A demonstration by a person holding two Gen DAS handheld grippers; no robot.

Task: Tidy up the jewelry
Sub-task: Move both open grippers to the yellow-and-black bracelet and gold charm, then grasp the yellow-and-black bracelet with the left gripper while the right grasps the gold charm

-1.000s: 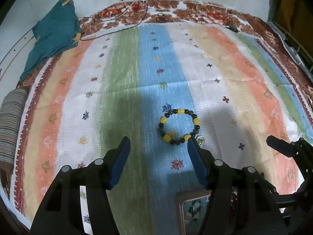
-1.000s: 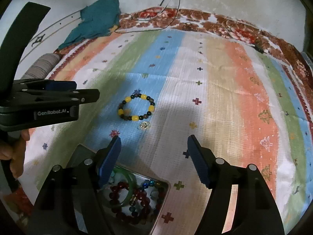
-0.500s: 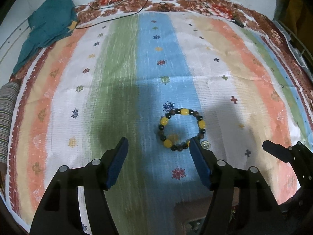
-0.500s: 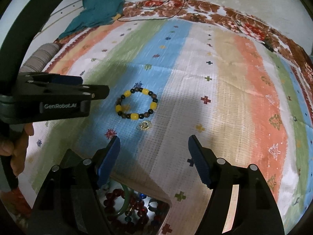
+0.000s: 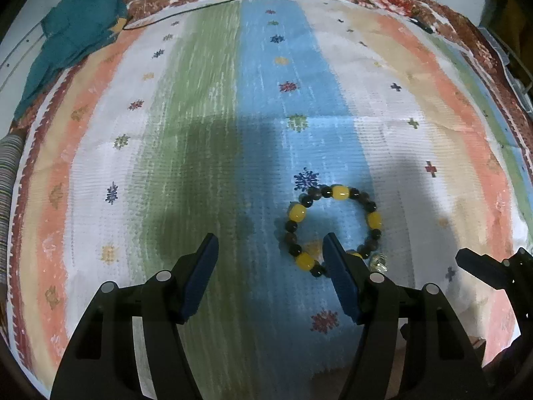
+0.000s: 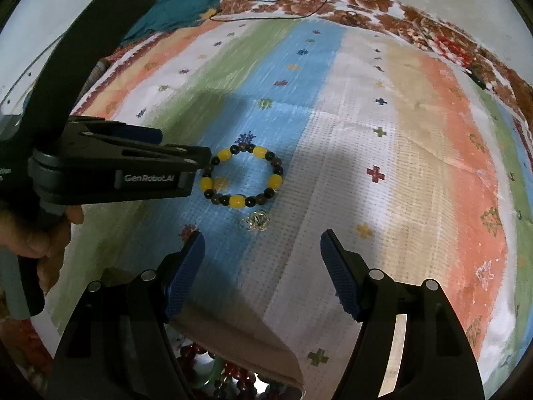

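A round bracelet (image 5: 333, 230) of glossy beads, oval yellow ones alternating with smaller dark round ones, lies flat on the blue stripe of a woven, ribbed striped cloth (image 5: 206, 140) scattered with small stitched flower motifs. Just beside its near right edge sits a small clear, glassy ornament (image 6: 256, 220) with a wiry look; its exact form is too small to tell. The left gripper (image 5: 268, 250) has its blue ribbed pads spread wide and empty, and its right finger (image 5: 339, 276) overlaps the bracelet's near edge in the left wrist view; contact cannot be judged. The right gripper (image 6: 261, 248) is likewise spread wide, holding nothing, near the ornament. At the near edge, red and green beaded pieces (image 6: 230, 375) show beneath a folded cloth flap.
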